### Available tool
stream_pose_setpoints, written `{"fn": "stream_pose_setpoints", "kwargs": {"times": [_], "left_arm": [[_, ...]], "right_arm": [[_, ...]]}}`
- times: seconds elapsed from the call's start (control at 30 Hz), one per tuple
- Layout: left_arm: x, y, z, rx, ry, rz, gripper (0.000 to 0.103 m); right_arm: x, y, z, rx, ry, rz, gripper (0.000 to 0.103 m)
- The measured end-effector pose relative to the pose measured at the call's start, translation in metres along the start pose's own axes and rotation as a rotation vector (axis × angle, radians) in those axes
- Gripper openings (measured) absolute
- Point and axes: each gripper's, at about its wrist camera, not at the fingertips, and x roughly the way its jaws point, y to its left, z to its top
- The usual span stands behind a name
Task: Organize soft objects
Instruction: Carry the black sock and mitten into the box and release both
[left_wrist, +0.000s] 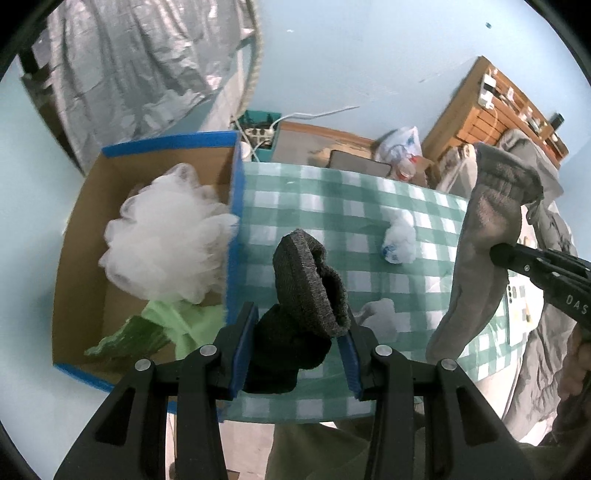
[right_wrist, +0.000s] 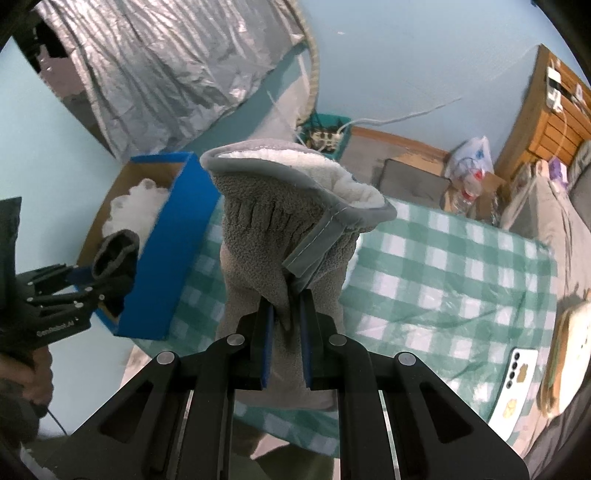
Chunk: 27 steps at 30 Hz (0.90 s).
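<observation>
My left gripper (left_wrist: 297, 341) is shut on a dark grey knitted sock (left_wrist: 308, 284), whose cuff sticks up between the blue pads, just right of the blue-edged cardboard box (left_wrist: 236, 192). The same sock (right_wrist: 114, 254) and left gripper (right_wrist: 83, 286) show at the left of the right wrist view. My right gripper (right_wrist: 286, 325) is shut on a light grey fleece glove (right_wrist: 280, 229) with white lining, held above the green checked tablecloth (right_wrist: 443, 280). That glove (left_wrist: 484, 236) hangs at the right in the left wrist view. Inside the box lie a white mesh puff (left_wrist: 166, 236) and a green cloth (left_wrist: 162, 325).
Two white crumpled soft pieces (left_wrist: 400, 236) (left_wrist: 380, 314) lie on the tablecloth (left_wrist: 332, 192). A phone (right_wrist: 517, 387) rests near its right edge. Behind the table are a power strip (right_wrist: 325, 138), a plastic bag with bottles (right_wrist: 471, 166) and a wooden shelf (right_wrist: 554, 122). A silver cover (right_wrist: 166, 66) hangs at the back left.
</observation>
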Motion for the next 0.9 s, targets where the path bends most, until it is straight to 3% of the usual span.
{"fn": "stream_pose_setpoints", "kwargs": {"times": [0.9], "left_arm": [[-0.025,0.111,-0.004,-0.126,-0.047,0.106,0.043]], "right_arm": [[0.029,0.12,0.057,-0.15,-0.029,0.15,0.011]]}}
